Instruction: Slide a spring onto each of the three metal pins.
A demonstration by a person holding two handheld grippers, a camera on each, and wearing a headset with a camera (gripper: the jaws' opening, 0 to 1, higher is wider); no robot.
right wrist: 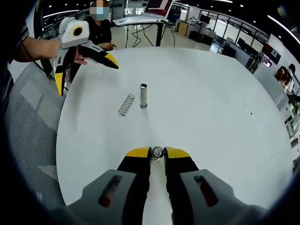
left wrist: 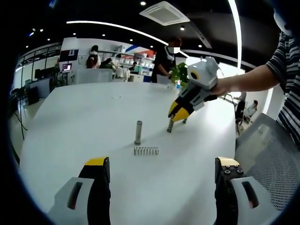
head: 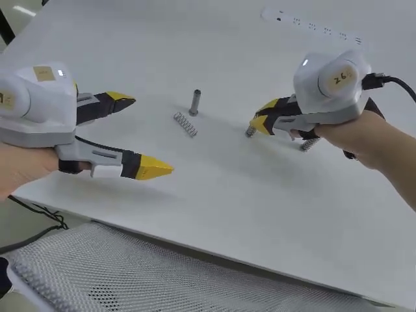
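Head view: the white table [head: 214, 214] runs wide and bare to its near edge. Left gripper [head: 149, 134] hovers, jaws spread apart; right gripper [head: 257, 123] pinches one upright pin [right wrist: 157, 152] — a free pin [head: 195, 103] stands mid-table, a loose spring [head: 185, 124] just beside it.

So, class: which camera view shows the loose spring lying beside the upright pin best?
The left gripper view: the spring lies broadside, coils distinct, just in front of the pin. The head view shows it smaller and slantwise; the right gripper view shows it angled, left of the pin.
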